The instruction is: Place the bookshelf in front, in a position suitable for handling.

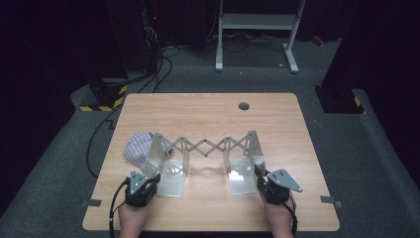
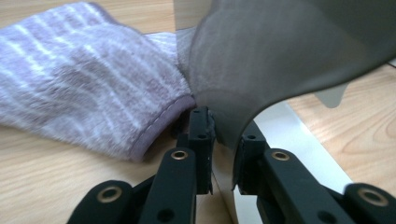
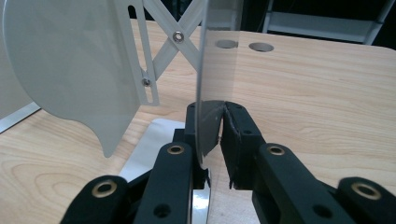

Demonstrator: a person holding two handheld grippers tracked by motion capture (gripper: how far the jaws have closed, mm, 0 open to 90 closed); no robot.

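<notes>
On the wooden tabletop (image 1: 208, 111), an expanding metal rack (image 1: 204, 148), likely stiff, light and slippery-edged, stands beside a soft striped cloth (image 1: 136, 148), each upright end plate pinched at its edge by left hand-held gripper (image 1: 147, 184) and right hand-held gripper (image 1: 261, 176).

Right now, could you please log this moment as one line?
left gripper: shut on rack | right gripper: shut on rack | cloth: beside rack

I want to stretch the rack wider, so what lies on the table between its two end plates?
In the high view, the rack's own scissor lattice spans the gap at the back; the table in front is bare wood. The striped cloth lies outside, left of the rack.
</notes>
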